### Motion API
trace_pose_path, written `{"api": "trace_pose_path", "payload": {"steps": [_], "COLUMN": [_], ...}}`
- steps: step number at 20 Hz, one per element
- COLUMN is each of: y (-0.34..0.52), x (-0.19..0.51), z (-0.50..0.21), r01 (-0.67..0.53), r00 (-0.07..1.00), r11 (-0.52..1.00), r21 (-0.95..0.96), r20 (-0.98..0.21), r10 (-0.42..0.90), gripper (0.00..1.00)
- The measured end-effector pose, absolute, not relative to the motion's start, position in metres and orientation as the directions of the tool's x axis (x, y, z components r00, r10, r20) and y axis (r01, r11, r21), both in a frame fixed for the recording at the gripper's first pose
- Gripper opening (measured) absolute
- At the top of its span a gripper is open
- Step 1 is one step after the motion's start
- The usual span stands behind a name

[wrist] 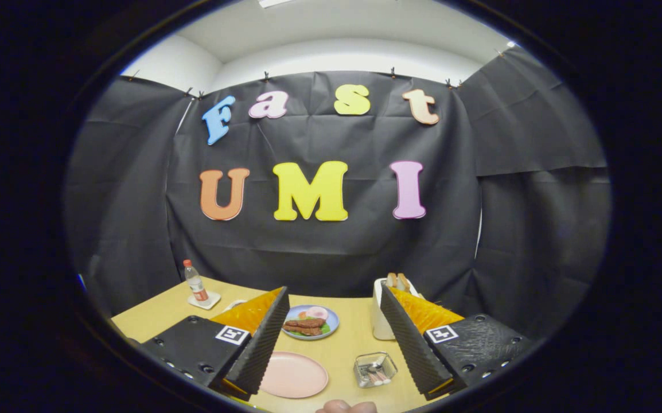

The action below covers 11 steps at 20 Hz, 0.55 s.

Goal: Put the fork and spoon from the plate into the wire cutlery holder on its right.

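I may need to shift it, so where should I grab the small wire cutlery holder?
Probably one thin side wall of the small wire cutlery holder, from above: it sits low, open-topped, with cutlery lying inside. The gripper is open, holder between its fingers.

Plate and wire cutlery holder side by side on the worktop, holder on the right, cutlery in it. Beyond them, a plate of food; right of that, a toaster. Far left, a bottle on a coaster.

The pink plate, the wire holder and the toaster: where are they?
Pink plate (293, 374), gripper view: its bare middle.
Wire holder (375, 369), gripper view: its near rim, between the open tongs (334, 335).
Toaster (382, 321), gripper view: its white side.
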State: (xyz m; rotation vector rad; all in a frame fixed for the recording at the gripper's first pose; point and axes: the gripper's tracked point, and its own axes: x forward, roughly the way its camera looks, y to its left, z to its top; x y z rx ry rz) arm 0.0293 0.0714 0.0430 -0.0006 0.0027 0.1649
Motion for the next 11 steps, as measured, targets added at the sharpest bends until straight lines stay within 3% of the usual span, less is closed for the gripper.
{"api": "trace_pose_path", "payload": {"steps": [11], "y": [0.0632], "x": [0.0298], "z": [0.0479], "r01": [-0.177], "r00": [0.984], "r11": [0.984], "r21": [-0.001], "r20": [0.015], "r10": [0.177], "gripper": [0.96]}}
